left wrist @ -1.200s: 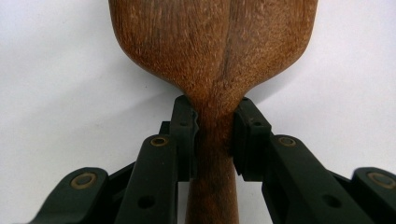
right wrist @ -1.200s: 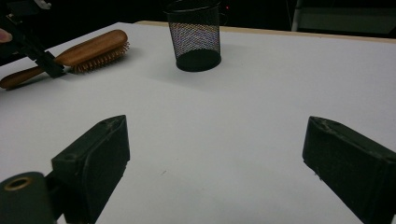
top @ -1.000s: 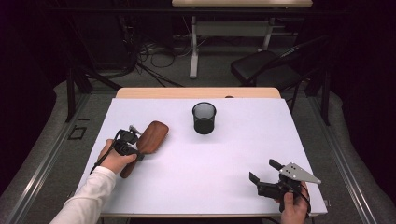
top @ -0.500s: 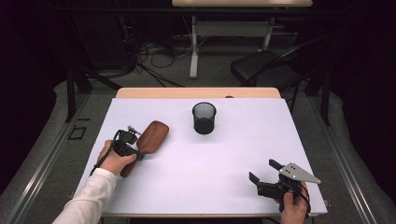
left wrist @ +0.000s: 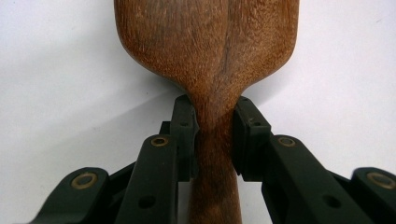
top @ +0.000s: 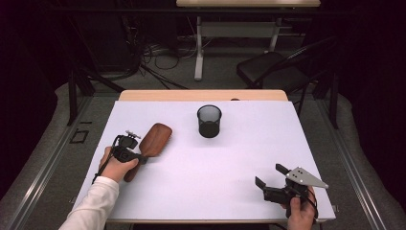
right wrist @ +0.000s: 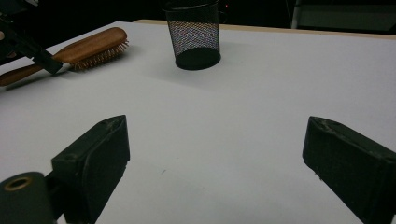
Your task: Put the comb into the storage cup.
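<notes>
**Brush gripped at the neck, cup waiting mid-table**

White table surface (top: 210, 182) spreads under dim surroundings, with cables and a dark chair on the floor toward the top of the frame. At centre left of the high view lies the wooden hairbrush (top: 154, 139), bristles down, its handle running toward the lower left. The left gripper (top: 130, 154) has its jaws pressed against both sides of the narrow neck, just below where the head widens (left wrist: 208, 51). That is likely the spot chosen because it is the slimmest part and lets the wide head act as a stop against slipping. The black mesh cup (top: 209, 120) stands upright at upper centre, well apart from the brush, a plausible place to stand it in. At lower right, the right gripper (top: 272, 176) rests with jaws spread wide and empty, out of the way.
</notes>
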Demonstrator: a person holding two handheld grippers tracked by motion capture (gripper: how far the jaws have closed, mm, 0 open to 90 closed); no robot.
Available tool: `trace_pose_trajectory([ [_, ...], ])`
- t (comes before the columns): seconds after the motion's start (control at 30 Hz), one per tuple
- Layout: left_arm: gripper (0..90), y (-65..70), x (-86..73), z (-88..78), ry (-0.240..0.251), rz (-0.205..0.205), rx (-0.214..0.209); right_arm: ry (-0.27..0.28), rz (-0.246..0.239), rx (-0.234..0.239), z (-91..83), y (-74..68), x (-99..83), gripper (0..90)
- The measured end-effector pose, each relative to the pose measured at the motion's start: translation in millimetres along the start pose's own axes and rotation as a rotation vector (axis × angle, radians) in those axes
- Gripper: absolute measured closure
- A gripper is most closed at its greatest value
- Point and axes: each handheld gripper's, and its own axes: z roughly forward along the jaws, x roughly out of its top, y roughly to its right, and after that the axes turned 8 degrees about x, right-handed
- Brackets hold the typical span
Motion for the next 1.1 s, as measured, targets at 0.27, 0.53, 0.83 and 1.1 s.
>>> trace_pose_trajectory([
  [0.27,73.0,3.0,-2.5,-7.6,0.070,-0.004,-0.003,-0.001,0.006,0.002,0.3,-0.2,-0.2,7.2],
  [0.53,73.1,5.5,-6.0,-19.6,0.176,-0.032,-0.054,-0.006,0.008,0.002,0.3,-0.3,-0.3,7.2],
  [0.83,73.1,2.3,-12.7,-24.4,0.246,-0.061,-0.087,-0.005,0.006,0.003,0.5,-0.5,-0.2,7.2],
  [1.1,73.2,4.2,-18.2,-32.0,0.330,-0.041,-0.087,-0.002,0.006,0.004,0.4,-0.8,-0.1,7.2],
])
